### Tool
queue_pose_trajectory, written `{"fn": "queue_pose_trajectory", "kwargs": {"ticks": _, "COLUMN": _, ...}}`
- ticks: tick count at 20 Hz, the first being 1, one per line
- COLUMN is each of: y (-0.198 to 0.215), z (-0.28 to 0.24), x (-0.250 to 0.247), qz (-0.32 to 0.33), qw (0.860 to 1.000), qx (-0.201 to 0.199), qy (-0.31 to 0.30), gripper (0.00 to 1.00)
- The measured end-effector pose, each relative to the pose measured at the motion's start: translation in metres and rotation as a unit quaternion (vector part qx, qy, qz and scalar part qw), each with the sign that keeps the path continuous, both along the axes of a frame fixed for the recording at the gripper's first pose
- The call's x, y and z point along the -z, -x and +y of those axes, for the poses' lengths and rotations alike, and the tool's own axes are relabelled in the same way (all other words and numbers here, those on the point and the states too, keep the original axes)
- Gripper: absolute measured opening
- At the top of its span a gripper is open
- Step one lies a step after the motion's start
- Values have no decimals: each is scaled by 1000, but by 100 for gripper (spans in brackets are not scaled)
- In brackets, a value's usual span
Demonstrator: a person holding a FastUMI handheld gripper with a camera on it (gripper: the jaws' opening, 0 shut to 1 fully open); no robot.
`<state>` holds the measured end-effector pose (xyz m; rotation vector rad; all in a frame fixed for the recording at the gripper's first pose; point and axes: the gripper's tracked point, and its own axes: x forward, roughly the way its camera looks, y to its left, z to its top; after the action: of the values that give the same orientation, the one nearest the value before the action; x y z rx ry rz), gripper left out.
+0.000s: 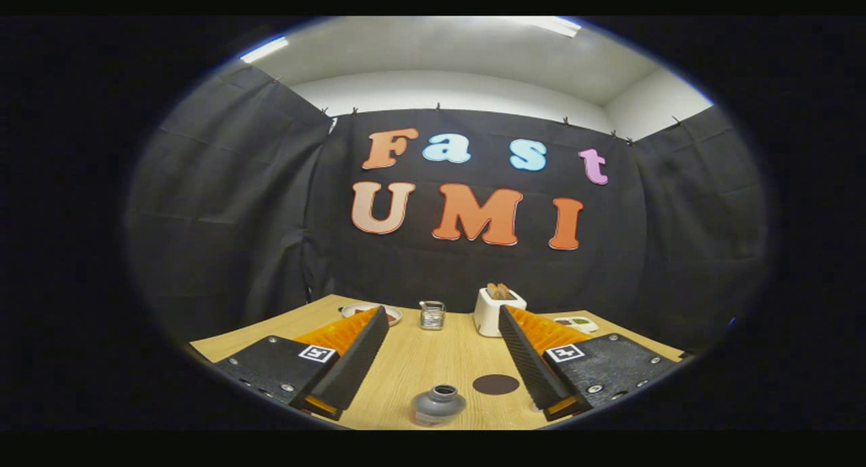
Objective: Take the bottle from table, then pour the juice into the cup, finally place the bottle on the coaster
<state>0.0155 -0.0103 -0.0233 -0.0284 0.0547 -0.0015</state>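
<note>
Gripper [443, 325]: fingers spread wide, holding nothing.
Bottle: small grey open-necked bottle [438, 405] upright on light wooden table [433, 359], between the fingers.
Coaster: dark round flat coaster [495, 384] just beside the bottle.
Cup: clear glass cup [432, 315] beyond the fingers.
Toaster: white toaster [494, 310] near the cup.

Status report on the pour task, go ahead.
Gripper open, holding nothing. Bottle upright between fingers, untouched. Coaster beside it, bare. Cup beyond, path clear.

The gripper [443, 325] hangs above the wooden table [413, 365] with its fingers spread wide, gripping nothing. Between them, near their bases, stands an uncapped grey bottle [438, 405], with a dark round coaster [495, 384] just beside it. Beyond the fingertips sit a glass cup [432, 314], a white toaster [492, 310] and a plate [358, 310].
</note>
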Motion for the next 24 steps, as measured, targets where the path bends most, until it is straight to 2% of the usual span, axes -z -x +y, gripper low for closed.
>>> {"fn": "queue_pose_trajectory", "kwargs": {"ticks": 8, "y": 5, "z": -10, "x": 14, "qz": -8, "qw": 999, "qx": -2, "qy": -41, "gripper": 97}}
{"fn": "queue_pose_trajectory", "kwargs": {"ticks": 11, "y": 13, "z": -4, "x": 40, "qz": 3, "qw": 999, "qx": -5, "qy": -47, "gripper": 97}}
{"fn": "queue_pose_trajectory", "kwargs": {"ticks": 15, "y": 22, "z": -6, "x": 86, "qz": 36, "qw": 998, "qx": 17, "qy": -41, "gripper": 97}}
{"fn": "queue_pose_trajectory", "kwargs": {"ticks": 18, "y": 26, "z": 7, "x": 115, "qz": 53, "qw": 997, "qx": 7, "qy": -48, "gripper": 97}}
{"fn": "queue_pose_trajectory", "kwargs": {"ticks": 22, "y": 34, "z": 3, "x": 152, "qz": 82, "qw": 996, "qx": 23, "qy": -12, "gripper": 97}}
{"fn": "queue_pose_trajectory", "kwargs": {"ticks": 24, "y": 36, "z": 4, "x": 168, "qz": 91, "qw": 995, "qx": 25, "qy": -14, "gripper": 97}}
